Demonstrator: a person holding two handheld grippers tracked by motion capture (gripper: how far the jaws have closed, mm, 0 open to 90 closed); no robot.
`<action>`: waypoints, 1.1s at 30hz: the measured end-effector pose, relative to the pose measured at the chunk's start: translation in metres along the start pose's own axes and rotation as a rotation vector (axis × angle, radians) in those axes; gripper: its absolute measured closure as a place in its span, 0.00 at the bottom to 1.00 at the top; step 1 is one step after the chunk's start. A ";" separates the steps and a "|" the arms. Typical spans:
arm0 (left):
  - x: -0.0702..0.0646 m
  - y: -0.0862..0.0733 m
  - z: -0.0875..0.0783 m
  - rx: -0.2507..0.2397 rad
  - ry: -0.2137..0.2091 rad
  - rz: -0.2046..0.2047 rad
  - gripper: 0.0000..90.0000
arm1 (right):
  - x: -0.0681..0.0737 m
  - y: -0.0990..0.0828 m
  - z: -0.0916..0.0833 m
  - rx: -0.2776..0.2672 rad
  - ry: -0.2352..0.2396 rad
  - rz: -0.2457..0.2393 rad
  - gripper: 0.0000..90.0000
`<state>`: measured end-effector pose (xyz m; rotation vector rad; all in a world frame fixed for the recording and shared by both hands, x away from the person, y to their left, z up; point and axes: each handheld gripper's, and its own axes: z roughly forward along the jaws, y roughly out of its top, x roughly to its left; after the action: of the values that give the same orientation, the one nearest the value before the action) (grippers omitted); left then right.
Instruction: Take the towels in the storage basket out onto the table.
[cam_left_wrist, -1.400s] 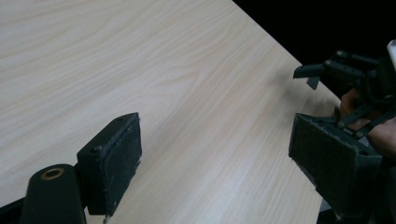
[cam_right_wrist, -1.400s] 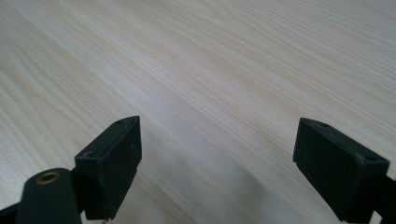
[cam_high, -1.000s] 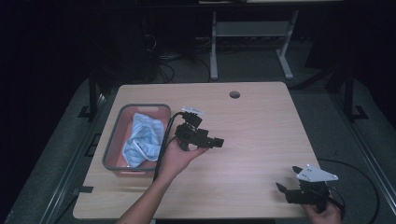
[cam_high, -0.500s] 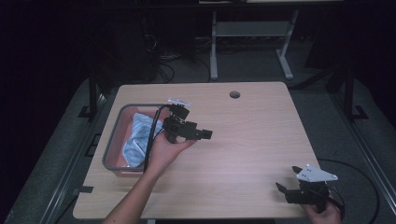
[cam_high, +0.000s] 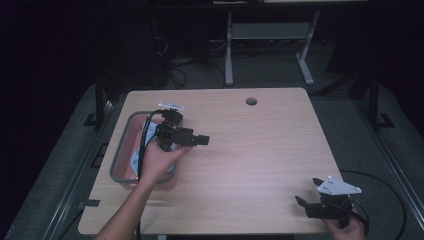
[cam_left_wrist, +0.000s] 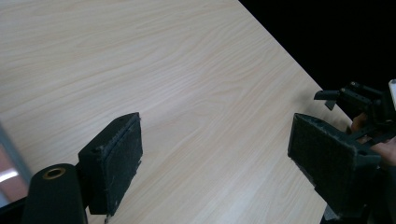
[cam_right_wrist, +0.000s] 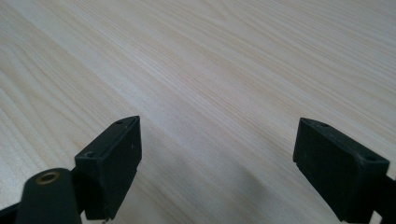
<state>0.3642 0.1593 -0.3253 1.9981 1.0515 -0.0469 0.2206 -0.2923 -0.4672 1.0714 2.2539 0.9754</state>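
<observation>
Now that I have drawn my left gripper (cam_high: 192, 140) back over the tray (cam_high: 120, 155) holding the blue cloth (cam_high: 136, 159), jaws wide and empty, my right gripper (cam_high: 312, 195) idles open at the desk's (cam_high: 260, 150) near right corner.

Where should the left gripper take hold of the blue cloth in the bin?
Probably from above, on a raised fold of the blue cloth: it lies crumpled inside the walled bin, so side approaches look blocked. The left gripper is open.

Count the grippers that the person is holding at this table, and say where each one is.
2. The left gripper is held above the table, beside the pink bin at its left side. The right gripper is at the near right corner. Both are open and empty.
</observation>
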 end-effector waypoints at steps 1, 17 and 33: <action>0.002 -0.001 -0.003 -0.003 0.007 -0.004 0.19 | 0.000 0.000 0.000 0.001 -0.001 -0.001 0.16; 0.037 -0.016 -0.037 -0.043 0.070 -0.079 0.19 | 0.002 0.001 0.002 0.005 0.000 -0.003 0.16; 0.067 -0.029 -0.065 -0.078 0.161 -0.149 0.19 | 0.002 0.001 0.002 0.009 0.000 -0.006 0.16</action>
<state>0.3655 0.2570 -0.3294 1.8746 1.2843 0.0766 0.2210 -0.2892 -0.4681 1.0671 2.2623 0.9637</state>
